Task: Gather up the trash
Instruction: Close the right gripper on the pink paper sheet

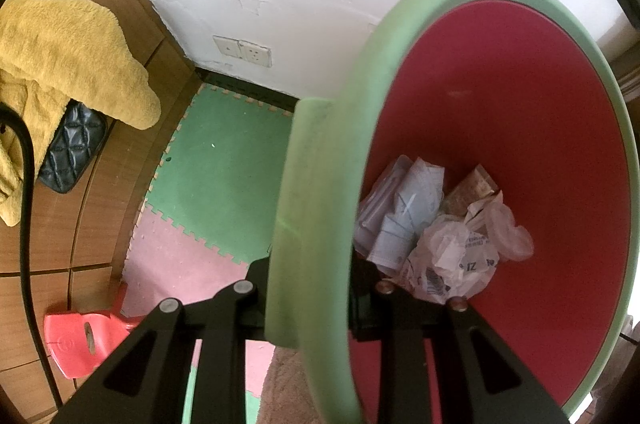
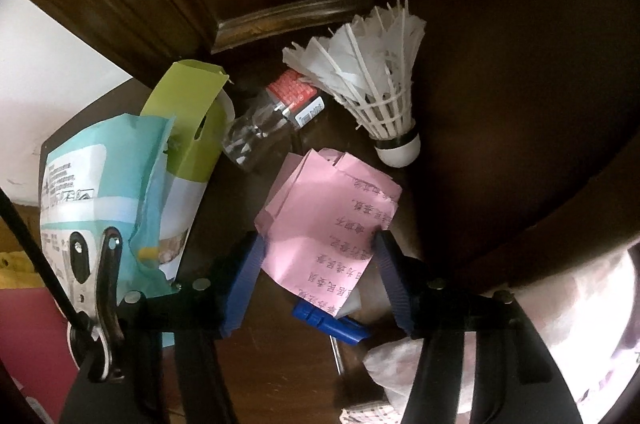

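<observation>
My left gripper [image 1: 308, 284] is shut on the green rim [image 1: 400, 24] of a bin with a red inside; the rim hides its fingertips. Crumpled paper, wrappers and a plastic lid [image 1: 440, 236] lie at the bin's bottom. In the right wrist view, a folded pink paper [image 2: 328, 216] with printed text lies on a dark wooden surface. My right gripper [image 2: 316, 256] points down over it, and its blue pads [image 2: 246, 272] touch the paper's two side edges. Beyond the paper lie a white shuttlecock [image 2: 376, 84] and a clear plastic wrapper with a red label [image 2: 276, 112].
A teal and green snack bag [image 2: 120, 176] stands left of the pink paper, a metal clip [image 2: 104, 284] in front of it. A blue plastic piece [image 2: 328, 320] and a crumpled tissue [image 2: 392, 364] lie near the fingers. Below the bin: foam mats [image 1: 224, 152], a yellow towel [image 1: 60, 64], a red stool [image 1: 80, 340].
</observation>
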{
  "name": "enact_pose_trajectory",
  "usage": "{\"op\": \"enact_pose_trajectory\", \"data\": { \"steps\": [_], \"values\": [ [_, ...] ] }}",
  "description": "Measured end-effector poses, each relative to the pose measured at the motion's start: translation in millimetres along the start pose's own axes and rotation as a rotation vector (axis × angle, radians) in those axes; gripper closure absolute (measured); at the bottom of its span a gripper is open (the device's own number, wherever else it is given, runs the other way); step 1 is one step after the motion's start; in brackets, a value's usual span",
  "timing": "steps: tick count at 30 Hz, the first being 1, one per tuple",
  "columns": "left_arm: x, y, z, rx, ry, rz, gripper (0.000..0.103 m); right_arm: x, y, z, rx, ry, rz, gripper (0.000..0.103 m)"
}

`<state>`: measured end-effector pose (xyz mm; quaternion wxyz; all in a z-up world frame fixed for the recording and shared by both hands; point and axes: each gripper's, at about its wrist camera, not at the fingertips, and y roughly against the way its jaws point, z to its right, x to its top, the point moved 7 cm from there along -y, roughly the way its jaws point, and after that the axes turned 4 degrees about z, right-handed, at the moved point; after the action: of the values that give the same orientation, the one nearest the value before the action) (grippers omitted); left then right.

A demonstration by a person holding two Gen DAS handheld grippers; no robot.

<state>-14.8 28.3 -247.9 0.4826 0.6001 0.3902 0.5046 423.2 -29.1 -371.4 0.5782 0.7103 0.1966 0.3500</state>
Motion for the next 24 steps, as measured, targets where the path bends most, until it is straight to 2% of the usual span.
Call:
{"op": "enact_pose_trajectory", "data": {
  "steps": [1, 2, 3, 6, 7, 24],
  "values": [
    [0.0, 0.0, 0.1, 0.000, 0.000, 0.000, 0.079, -0.3, 2.9, -1.2, 0.011, -0.001, 0.007, 0.060],
    [0.3, -0.1, 0.0, 0.000, 0.000, 0.000, 0.079, -0.7, 9.0, 1.2, 0.032, 0.000, 0.015, 0.074],
    [-0.2, 0.1, 0.1, 0.000, 0.001, 0.000, 0.079, -1.6, 12.5, -0.1, 0.049, 0.006, 0.012, 0.095],
    [-0.1, 0.0, 0.0, 0.000, 0.000, 0.000, 0.079, -2.1, 19.4, -7.1, 0.058, 0.016, 0.020, 0.096],
    [-0.4, 0.0, 0.0, 0.001, 0.000, 0.000, 0.079, -2.8, 19.9, -8.4, 0.066, 0.012, 0.020, 0.102],
    [0.4, 0.5, -0.3, -0.003, 0.000, 0.000, 0.079, -22.6, 79.1, 15.1, 0.254, -0.053, 0.118, 0.102]
  ]
}}
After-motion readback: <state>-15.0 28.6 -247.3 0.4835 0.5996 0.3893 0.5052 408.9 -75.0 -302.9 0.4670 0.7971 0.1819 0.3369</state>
